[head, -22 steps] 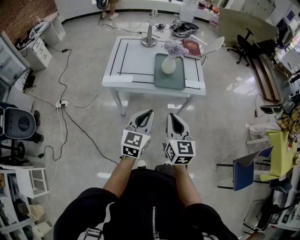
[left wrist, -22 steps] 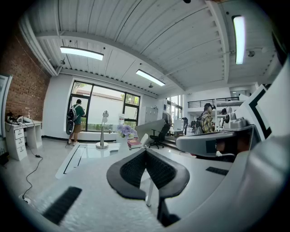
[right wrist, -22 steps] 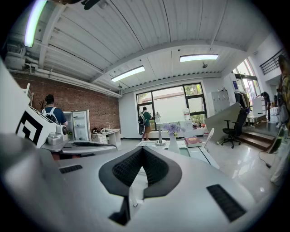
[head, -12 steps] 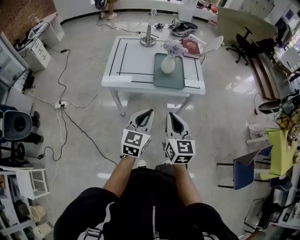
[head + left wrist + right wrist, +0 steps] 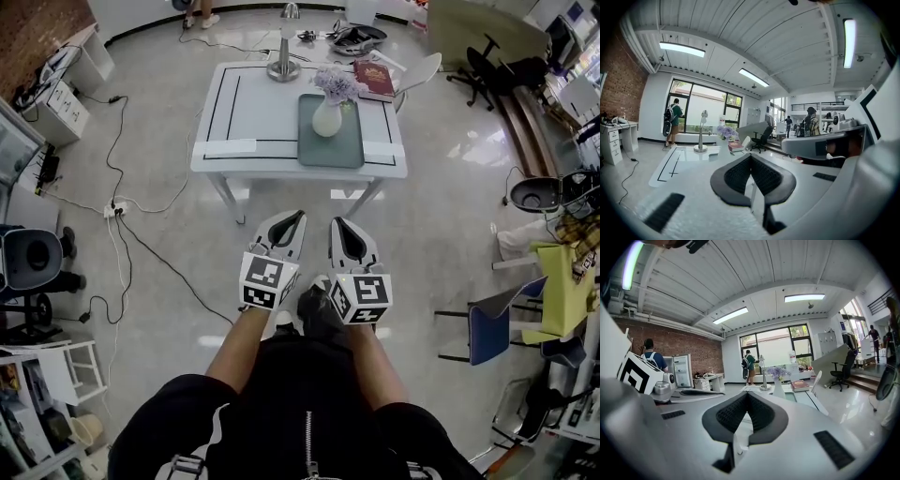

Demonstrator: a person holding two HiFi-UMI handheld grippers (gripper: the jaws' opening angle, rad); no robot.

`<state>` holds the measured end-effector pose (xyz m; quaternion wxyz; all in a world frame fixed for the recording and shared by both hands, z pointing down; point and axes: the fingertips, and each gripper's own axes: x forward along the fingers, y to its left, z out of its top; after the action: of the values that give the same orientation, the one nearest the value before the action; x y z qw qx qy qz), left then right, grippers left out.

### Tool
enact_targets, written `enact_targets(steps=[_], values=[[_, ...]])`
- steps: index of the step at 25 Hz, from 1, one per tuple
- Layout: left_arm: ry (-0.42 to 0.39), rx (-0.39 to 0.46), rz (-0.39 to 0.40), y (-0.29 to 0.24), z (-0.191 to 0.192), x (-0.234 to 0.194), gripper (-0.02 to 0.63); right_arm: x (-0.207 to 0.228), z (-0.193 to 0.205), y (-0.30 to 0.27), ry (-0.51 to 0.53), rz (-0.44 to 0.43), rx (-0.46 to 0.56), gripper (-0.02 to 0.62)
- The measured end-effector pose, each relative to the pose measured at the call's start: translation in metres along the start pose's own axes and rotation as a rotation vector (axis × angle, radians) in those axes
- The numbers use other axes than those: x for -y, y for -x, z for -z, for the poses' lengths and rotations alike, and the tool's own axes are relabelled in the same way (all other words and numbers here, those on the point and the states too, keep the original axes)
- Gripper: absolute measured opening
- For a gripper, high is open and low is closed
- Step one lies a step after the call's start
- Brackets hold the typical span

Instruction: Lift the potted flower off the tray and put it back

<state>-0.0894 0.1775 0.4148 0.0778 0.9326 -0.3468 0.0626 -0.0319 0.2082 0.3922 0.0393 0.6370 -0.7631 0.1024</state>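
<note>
The potted flower [image 5: 328,105], a white vase with pale purple blooms, stands upright on a grey-green tray [image 5: 331,150] on the white table [image 5: 253,122] ahead of me. It also shows small and far off in the left gripper view as the flower [image 5: 724,135] and in the right gripper view as the flower [image 5: 778,379]. My left gripper [image 5: 298,217] and right gripper [image 5: 337,225] hang side by side over the floor, well short of the table. Both are shut with nothing between the jaws.
A silver lamp stand [image 5: 283,58] and a red book [image 5: 376,79] sit at the table's far side. Cables [image 5: 122,202] trail over the floor on the left. Chairs [image 5: 492,328] stand at the right. A person [image 5: 672,117] stands by the far window.
The table and flower have slid down in the head view and look nearer. Both grippers kept their pose, still shut.
</note>
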Motion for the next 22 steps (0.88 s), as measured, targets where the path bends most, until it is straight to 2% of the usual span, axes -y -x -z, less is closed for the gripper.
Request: enact_targets(steps=[8, 17, 22], values=[[-0.015, -0.039, 0.02, -0.076, 0.003, -0.019, 0.005, 0.053, 0.008, -0.06, -0.049, -0.002, -0.032, 0.008], [-0.018, -0.06, -0.018, -0.176, -0.022, -0.067, 0.005, 0.122, -0.031, -0.144, -0.039, -0.024, -0.015, 0.008], [-0.014, -0.089, -0.036, -0.209, -0.014, -0.086, 0.005, 0.151, -0.038, -0.175, -0.047, -0.038, -0.017, 0.008]])
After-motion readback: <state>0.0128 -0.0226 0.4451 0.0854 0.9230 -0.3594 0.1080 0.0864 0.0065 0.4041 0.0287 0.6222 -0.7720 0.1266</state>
